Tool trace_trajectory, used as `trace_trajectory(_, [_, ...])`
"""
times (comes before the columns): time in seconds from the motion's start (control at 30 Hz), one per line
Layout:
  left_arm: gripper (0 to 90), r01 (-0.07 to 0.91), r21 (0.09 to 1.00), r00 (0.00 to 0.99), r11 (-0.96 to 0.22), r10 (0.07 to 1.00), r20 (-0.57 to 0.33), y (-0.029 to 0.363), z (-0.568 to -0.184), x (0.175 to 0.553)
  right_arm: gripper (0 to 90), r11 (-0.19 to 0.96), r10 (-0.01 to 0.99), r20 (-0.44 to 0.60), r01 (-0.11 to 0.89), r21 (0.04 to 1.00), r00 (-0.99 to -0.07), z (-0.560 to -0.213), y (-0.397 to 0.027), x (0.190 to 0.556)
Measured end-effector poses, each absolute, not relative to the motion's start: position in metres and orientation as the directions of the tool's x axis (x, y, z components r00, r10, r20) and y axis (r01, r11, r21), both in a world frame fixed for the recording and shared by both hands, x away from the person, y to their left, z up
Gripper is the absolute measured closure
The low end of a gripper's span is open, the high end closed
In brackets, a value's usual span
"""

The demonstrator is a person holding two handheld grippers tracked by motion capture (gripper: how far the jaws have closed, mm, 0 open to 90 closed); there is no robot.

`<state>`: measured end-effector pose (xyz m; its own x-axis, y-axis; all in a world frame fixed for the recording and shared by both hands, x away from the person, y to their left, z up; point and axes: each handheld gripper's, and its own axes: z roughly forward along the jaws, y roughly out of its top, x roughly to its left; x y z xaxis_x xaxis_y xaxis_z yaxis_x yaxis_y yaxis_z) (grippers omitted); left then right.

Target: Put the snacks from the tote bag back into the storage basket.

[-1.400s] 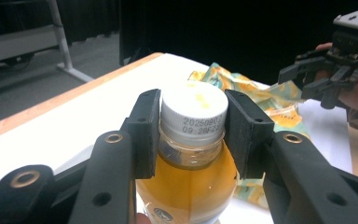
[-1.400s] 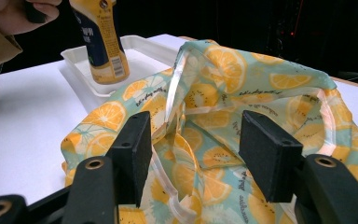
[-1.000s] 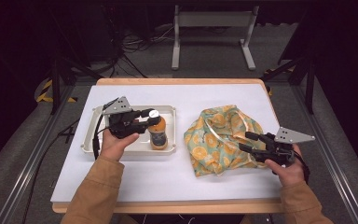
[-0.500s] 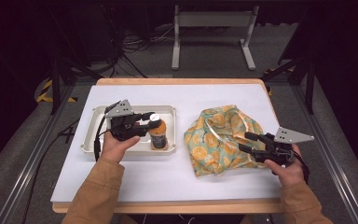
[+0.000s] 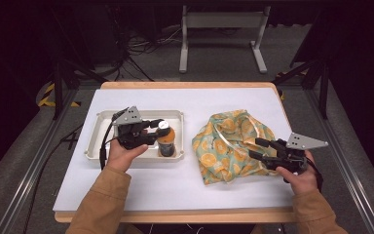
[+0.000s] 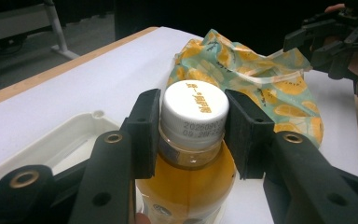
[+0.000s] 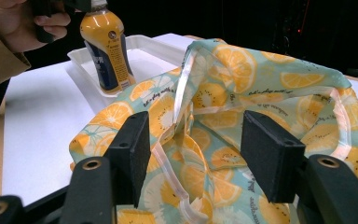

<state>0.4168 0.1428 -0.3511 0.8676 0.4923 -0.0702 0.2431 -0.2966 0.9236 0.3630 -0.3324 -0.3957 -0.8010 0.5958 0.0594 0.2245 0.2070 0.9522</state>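
While our left gripper [image 6: 193, 133] clamps the bottle [image 5: 166, 141] at its cap, centre-left in the tray [image 5: 102, 141], our right gripper [image 7: 193, 158] hangs open over the bag [image 5: 231, 146]; a cap-only grip may let the bottle swing or slip.

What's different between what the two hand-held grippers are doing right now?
The left gripper is clamped on the neck of the orange drink bottle standing in the white tray; the right gripper grips nothing, its jaws open over the fruit-print bag. The left one reaches across the tray; the right one sits at the bag's edge. Both have black jaws.
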Motion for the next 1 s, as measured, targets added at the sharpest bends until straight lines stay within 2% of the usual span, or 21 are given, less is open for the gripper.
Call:
trace_trajectory(0.37, [57.7,0.227,0.920,0.871,-0.319,0.490,-0.045,0.144,-0.350,0.413,43.3,0.209,0.593,0.064,0.231,0.950,-0.803,-0.396,-0.332,0.363])
trace_trajectory(0.57, [43.3,0.227,0.928,0.865,-0.295,0.499,-0.053,0.143,-0.346,0.409,43.2,0.207,0.594,0.064,0.229,0.951,-0.802,-0.396,-0.332,0.363])
trace_trajectory(0.83, [34.6,0.214,0.928,0.830,-0.306,0.558,-0.007,0.151,-0.331,0.395,42.0,0.203,0.600,0.057,0.221,0.954,-0.798,-0.395,-0.333,0.362])
trace_trajectory(1.0, [30.0,0.222,0.929,0.819,-0.297,0.573,-0.013,0.163,-0.325,0.380,41.8,0.210,0.602,0.051,0.219,0.953,-0.797,-0.394,-0.334,0.361])
